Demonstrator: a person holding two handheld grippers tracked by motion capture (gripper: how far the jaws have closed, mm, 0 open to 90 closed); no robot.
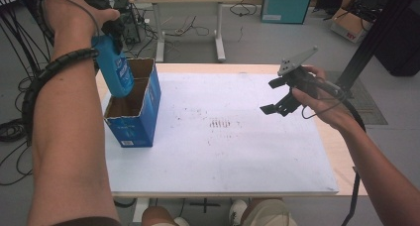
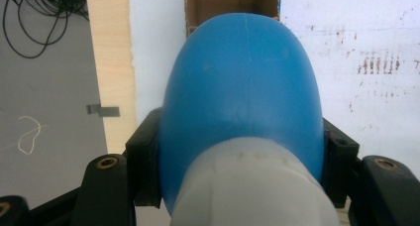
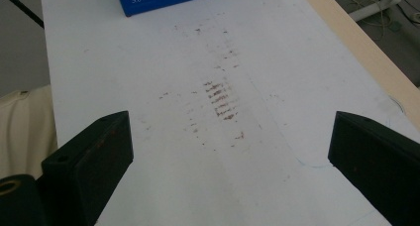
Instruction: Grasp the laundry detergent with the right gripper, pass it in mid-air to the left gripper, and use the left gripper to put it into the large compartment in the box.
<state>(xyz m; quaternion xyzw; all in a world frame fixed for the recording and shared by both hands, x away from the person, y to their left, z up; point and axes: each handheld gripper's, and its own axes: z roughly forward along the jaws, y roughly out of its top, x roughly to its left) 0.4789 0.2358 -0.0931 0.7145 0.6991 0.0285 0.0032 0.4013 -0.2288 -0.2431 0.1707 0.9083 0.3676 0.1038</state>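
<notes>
Bottle [image 1: 115, 67]: blue, white-capped, clamped in left tongs [image 1: 116, 35] by its upper body, base dipping into the open top of the box [image 1: 134, 127].
Box: blue carton on the bench [image 1: 223, 151].
Right tongs [image 1: 277, 97]: spread wide, empty, well right of box.

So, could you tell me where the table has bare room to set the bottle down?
The white sheet is bare from the box across to its right edge, below the open right gripper. The only crowded spot is the far left, where the left gripper holds the bottle over the box.
</notes>
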